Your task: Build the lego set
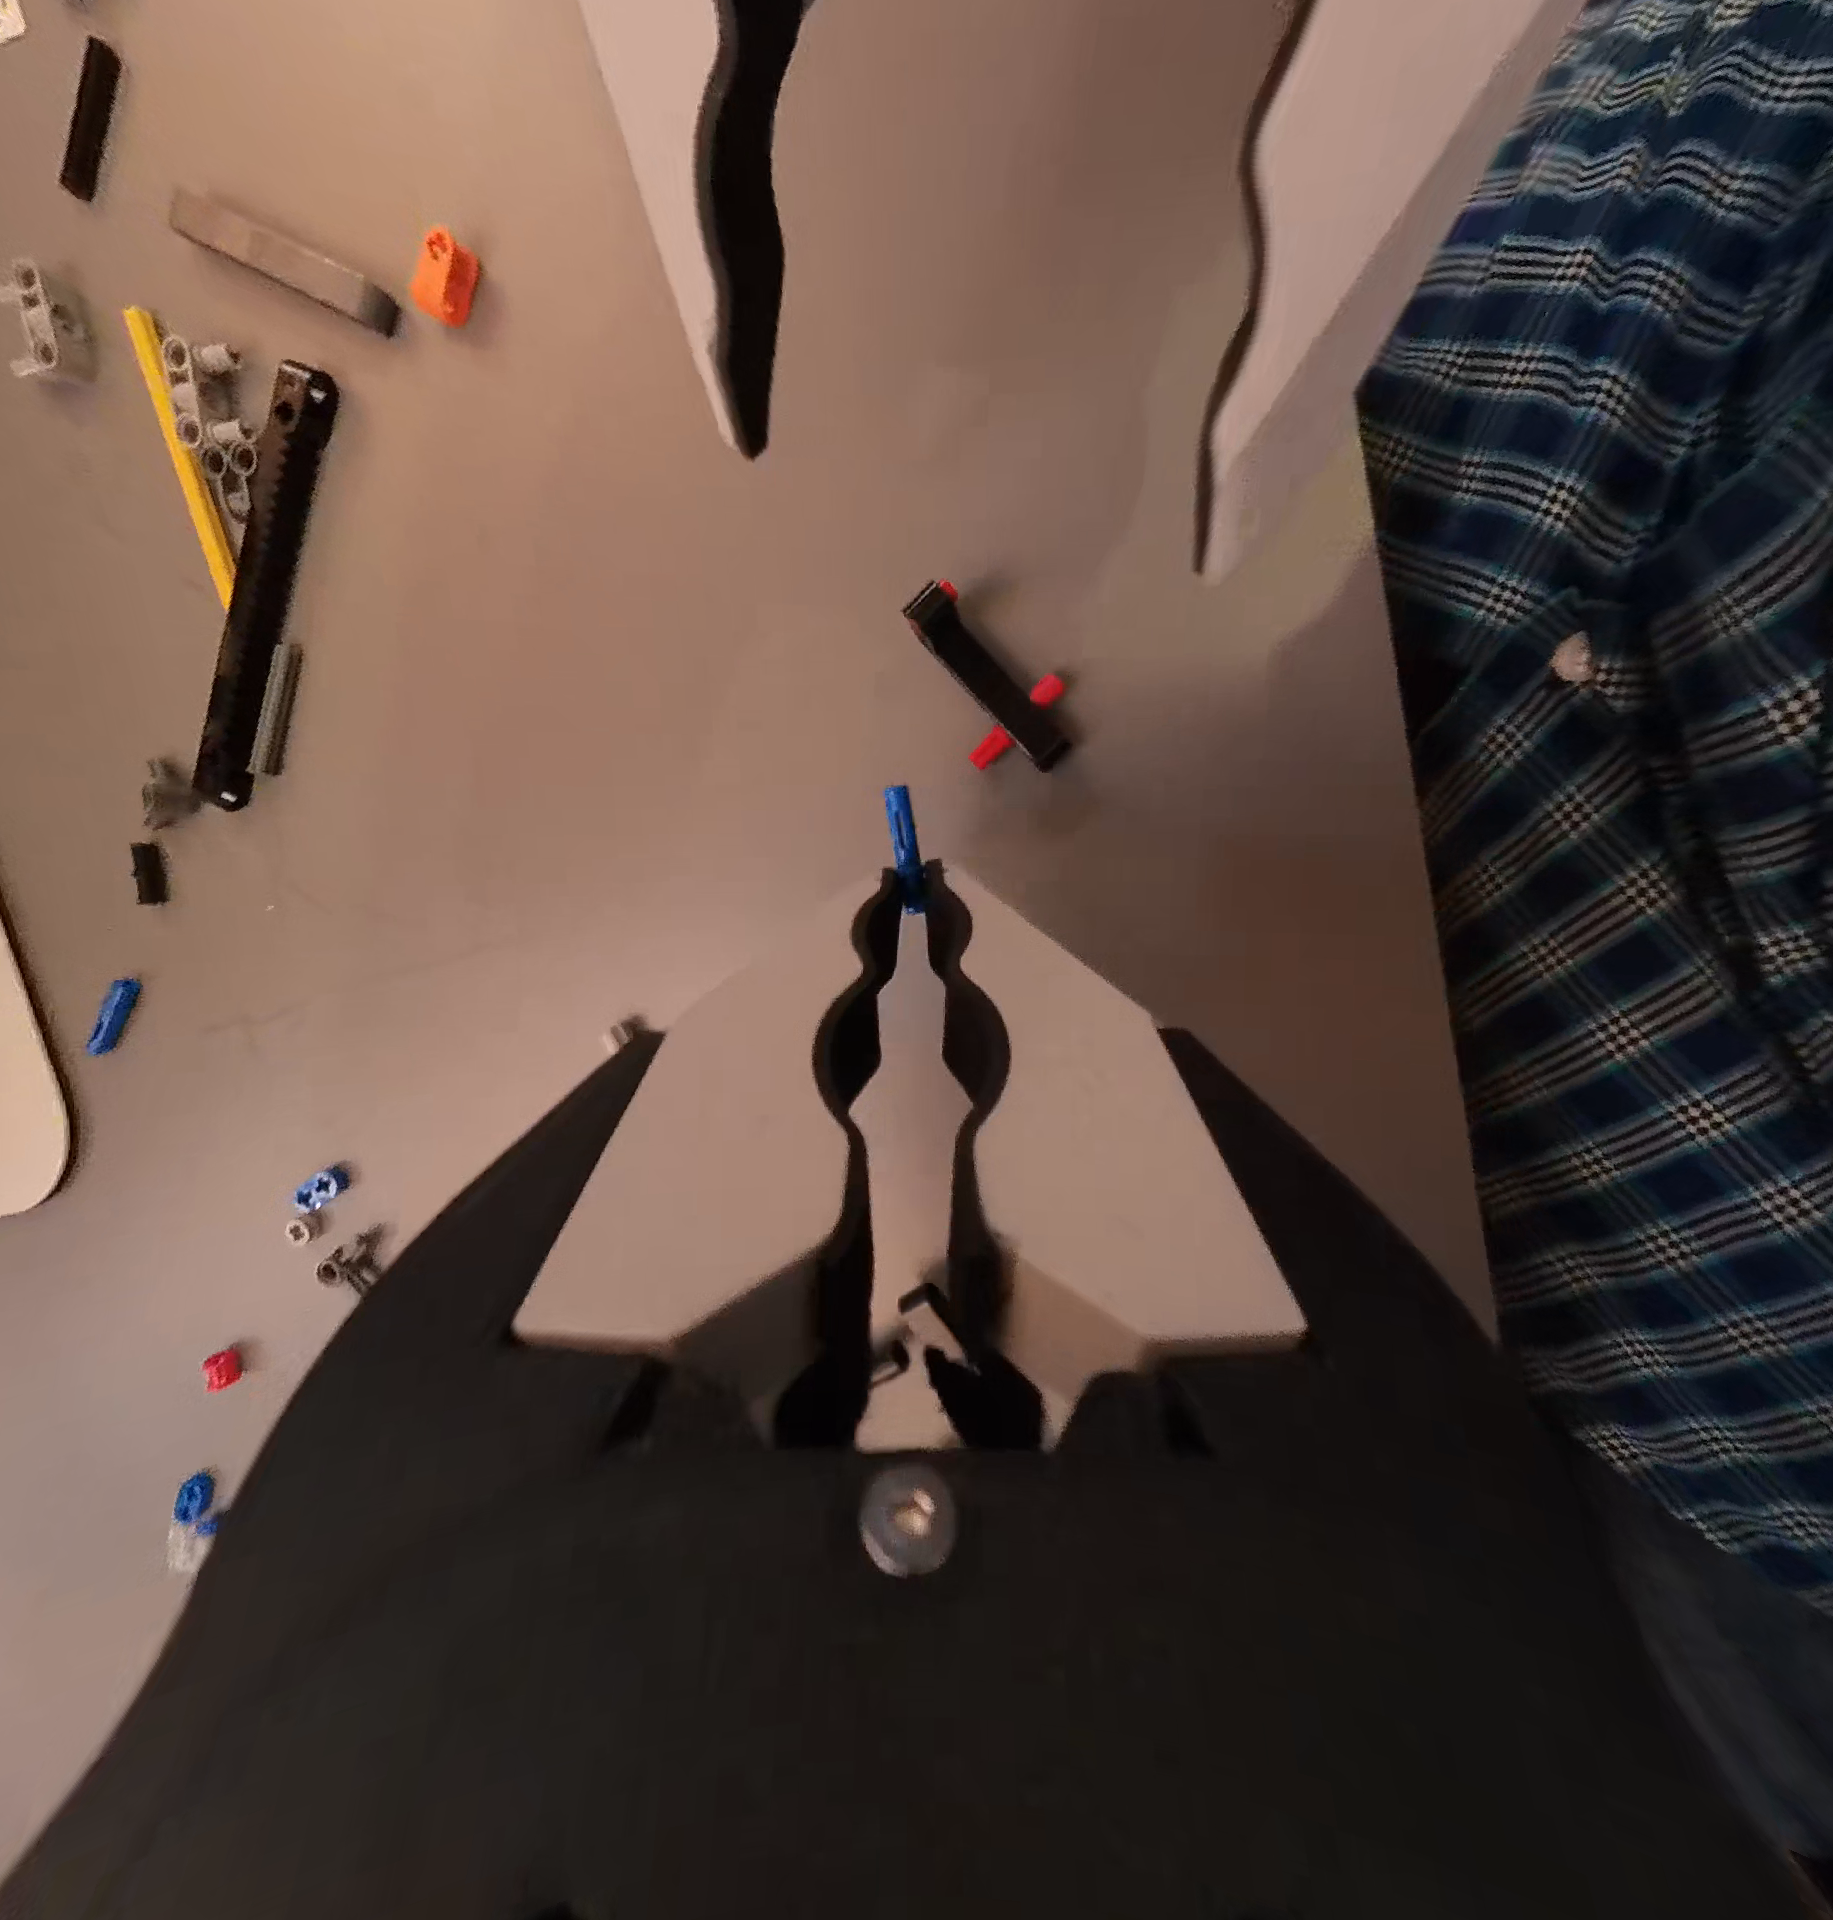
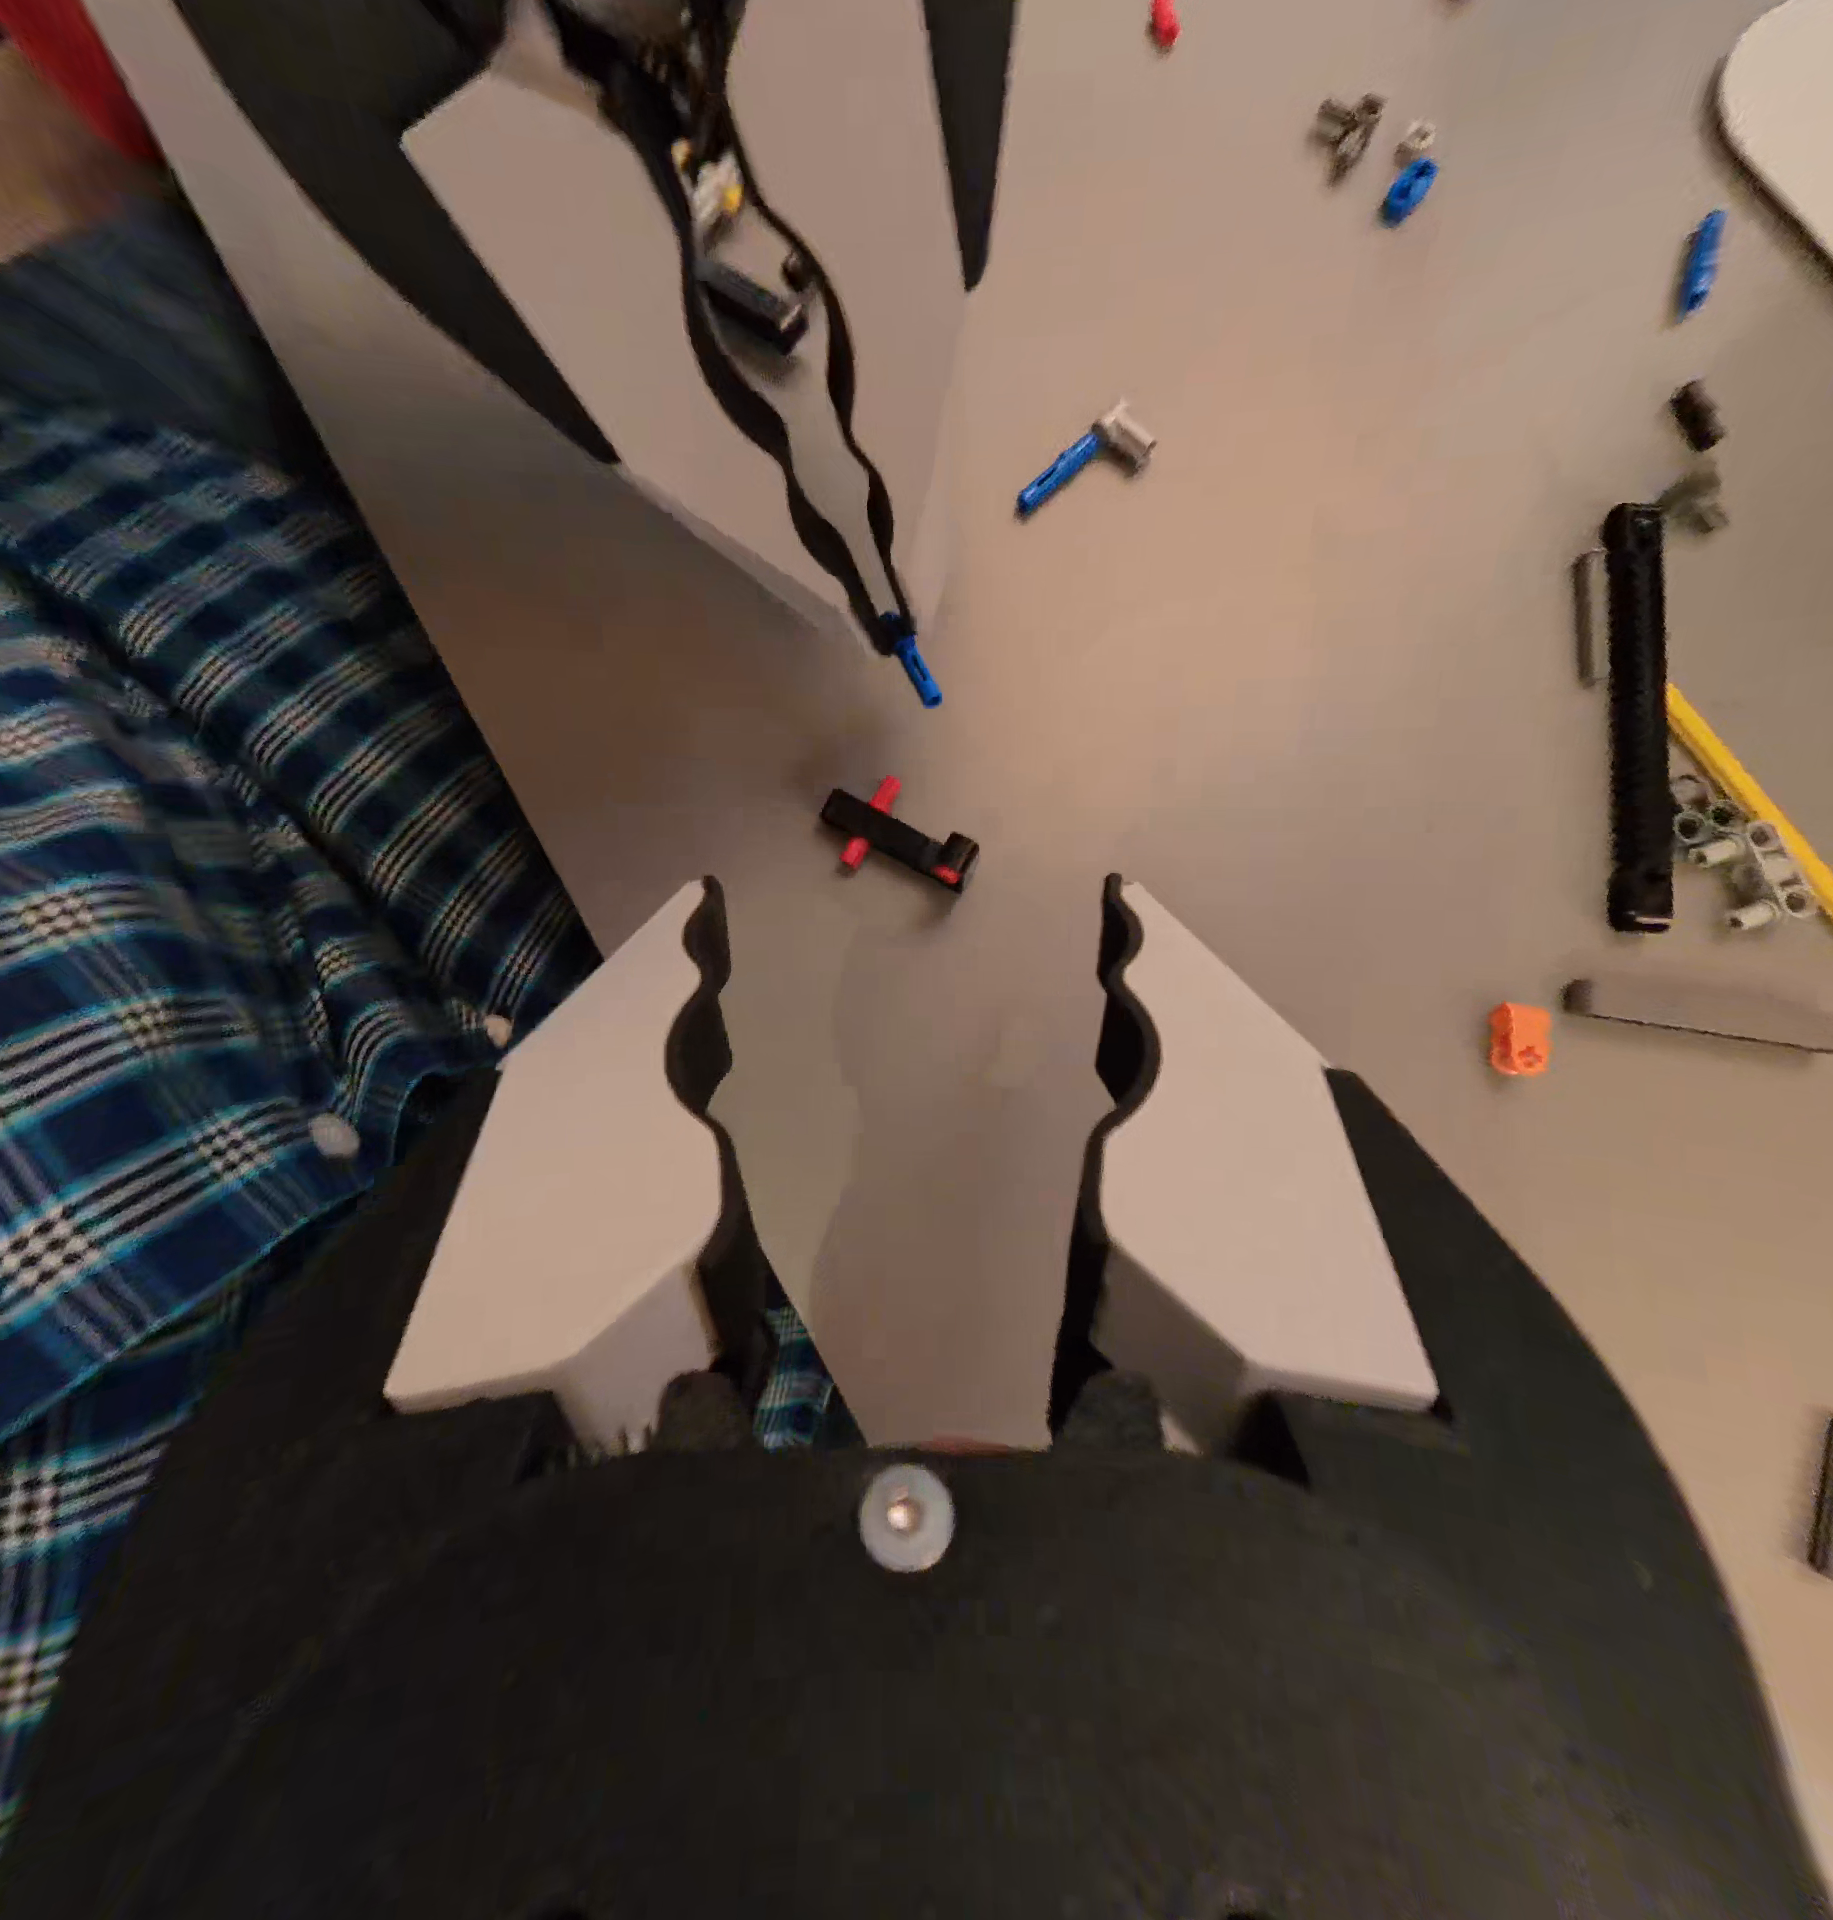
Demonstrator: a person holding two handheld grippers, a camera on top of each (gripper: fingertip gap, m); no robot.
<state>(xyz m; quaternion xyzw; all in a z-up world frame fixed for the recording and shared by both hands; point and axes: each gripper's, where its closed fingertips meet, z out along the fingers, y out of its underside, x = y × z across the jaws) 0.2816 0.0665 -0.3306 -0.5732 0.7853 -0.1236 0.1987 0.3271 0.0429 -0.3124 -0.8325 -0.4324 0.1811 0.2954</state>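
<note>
A small blue pin (image 1: 904, 844) is pinched at the very tips of the left tongs (image 1: 912, 883), which are closed narrowly on its rear end so that most of the pin sticks out forward past them. In the right wrist view the same blue pin (image 2: 914, 657) juts from the left tongs (image 2: 891, 629) well ahead of the right tongs (image 2: 910, 894), whose jaws stand wide apart and hold nothing.

Just ahead of the left tongs and slightly to their right, a short black beam with red pins (image 1: 990, 675) lies flat on the grey table (image 1: 600, 675), apart from the blue pin. It sits between the two pairs of tongs, just beyond the tips of the right pair (image 2: 899, 831).

Far off to the left of the left tongs lie loose parts: a long black toothed rack (image 1: 265, 587) beside a yellow beam (image 1: 179, 452) with a cluster of small grey connectors (image 1: 211, 416) between them, a grey beam (image 1: 283, 260) and an orange connector (image 1: 444, 275) beyond those. Nearer, on the left, are several small blue pieces, one of them a blue connector (image 1: 114, 1015), and one red piece (image 1: 222, 1367). A person's blue checked shirt (image 1: 1660, 727) fills the right of the left tongs' view.
</note>
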